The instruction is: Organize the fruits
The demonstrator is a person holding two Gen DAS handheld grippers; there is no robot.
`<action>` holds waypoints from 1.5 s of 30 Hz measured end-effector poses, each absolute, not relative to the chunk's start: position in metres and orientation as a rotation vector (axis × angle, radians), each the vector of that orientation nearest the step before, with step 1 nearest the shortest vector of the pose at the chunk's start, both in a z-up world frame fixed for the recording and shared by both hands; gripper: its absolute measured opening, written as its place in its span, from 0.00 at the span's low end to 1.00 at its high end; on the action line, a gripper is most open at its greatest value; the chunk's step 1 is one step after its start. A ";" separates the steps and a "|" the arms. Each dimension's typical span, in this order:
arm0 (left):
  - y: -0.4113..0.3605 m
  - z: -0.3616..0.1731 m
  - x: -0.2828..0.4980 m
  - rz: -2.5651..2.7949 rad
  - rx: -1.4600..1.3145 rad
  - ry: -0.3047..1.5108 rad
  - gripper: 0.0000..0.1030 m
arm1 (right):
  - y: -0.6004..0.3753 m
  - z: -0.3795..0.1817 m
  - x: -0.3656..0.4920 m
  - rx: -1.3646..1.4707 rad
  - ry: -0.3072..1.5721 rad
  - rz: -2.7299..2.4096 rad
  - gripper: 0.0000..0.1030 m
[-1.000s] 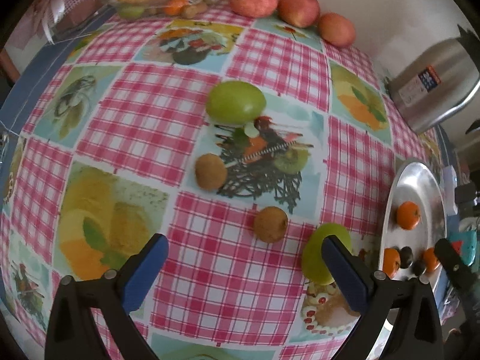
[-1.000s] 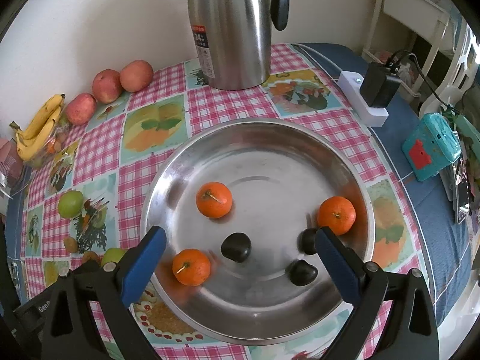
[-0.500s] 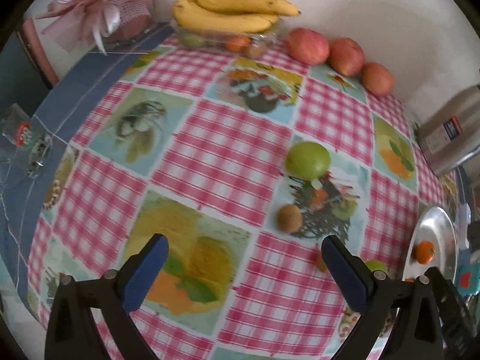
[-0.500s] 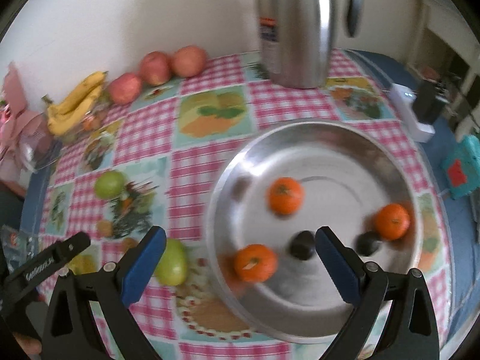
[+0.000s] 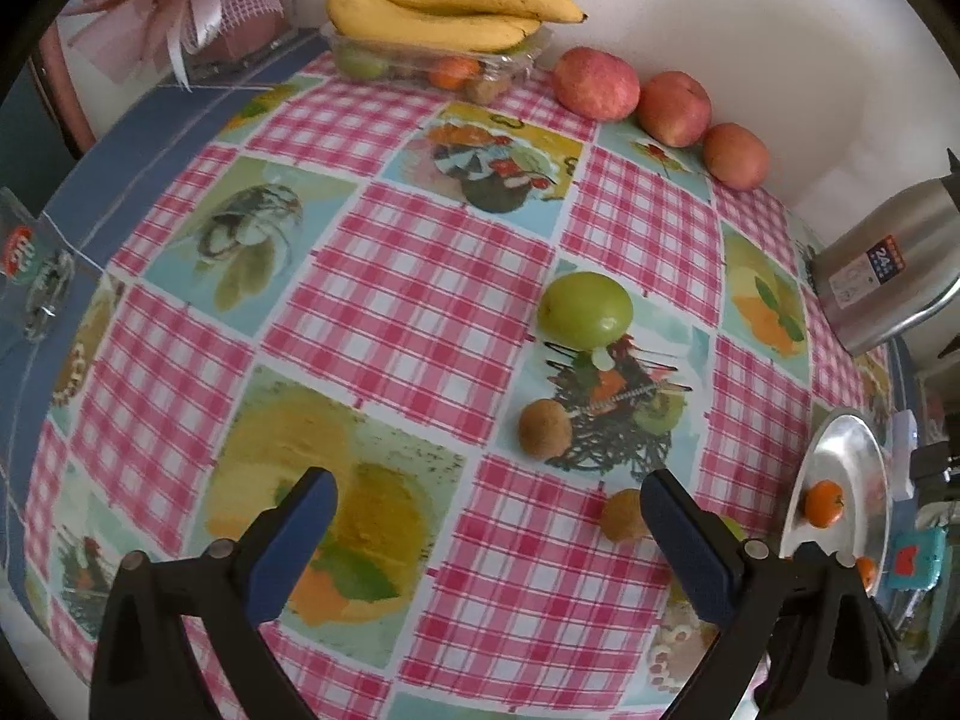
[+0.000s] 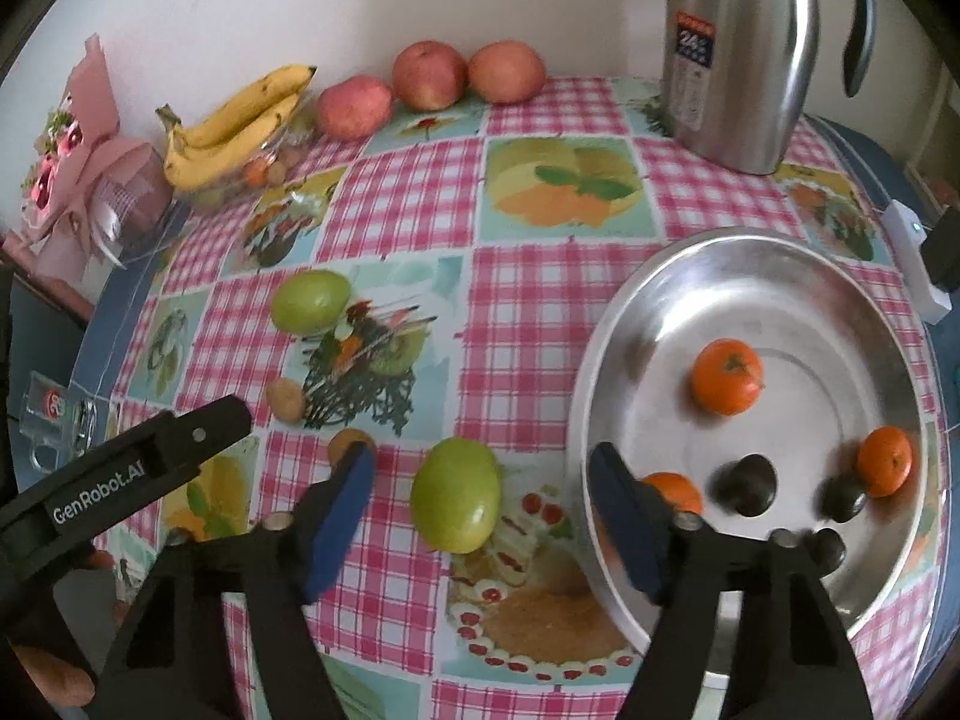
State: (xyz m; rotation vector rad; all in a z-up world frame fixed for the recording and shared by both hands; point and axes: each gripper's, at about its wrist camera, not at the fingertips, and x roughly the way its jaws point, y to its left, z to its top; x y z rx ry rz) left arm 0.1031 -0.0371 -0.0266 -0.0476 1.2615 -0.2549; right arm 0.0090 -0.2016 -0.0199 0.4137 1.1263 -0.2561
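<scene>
My right gripper (image 6: 480,459) hangs over a green fruit (image 6: 457,495) lying on the checked cloth just left of the steel plate (image 6: 660,276). Its jaws are closing; the fruit lies between the blue pads (image 6: 342,498), which stand clear of it. On the plate lie three oranges (image 6: 727,376) and three dark fruits (image 6: 747,483). A second green fruit (image 5: 585,309) and two brown kiwis (image 5: 544,429) lie further left. My left gripper (image 5: 486,480) is open and holds nothing, above the cloth left of the kiwis.
Three red apples (image 6: 429,75) and bananas (image 6: 234,126) on a clear box line the wall. A steel thermos (image 6: 744,54) stands behind the plate. A white power strip (image 6: 912,264) lies right of the plate; a pink wrapped bundle (image 5: 198,6) sits far left.
My right gripper has moved left from over the plate to over the green fruit, and its jaws have narrowed. My left gripper has drawn back to the left, away from the fruits.
</scene>
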 end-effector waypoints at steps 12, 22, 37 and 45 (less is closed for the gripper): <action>-0.054 -0.036 0.103 -0.337 -0.063 1.294 0.99 | -0.194 -0.030 0.014 0.418 1.170 -0.224 0.68; -0.070 -0.051 0.103 -0.383 -0.023 1.340 0.98 | -0.191 -0.043 0.016 0.428 1.213 -0.215 0.68; -0.082 -0.062 0.103 -0.431 -0.038 1.380 0.81 | -0.183 -0.052 0.021 0.389 1.246 -0.200 0.67; -0.087 -0.062 0.104 -0.416 0.030 1.362 0.63 | -0.181 -0.059 0.023 0.390 1.269 -0.203 0.66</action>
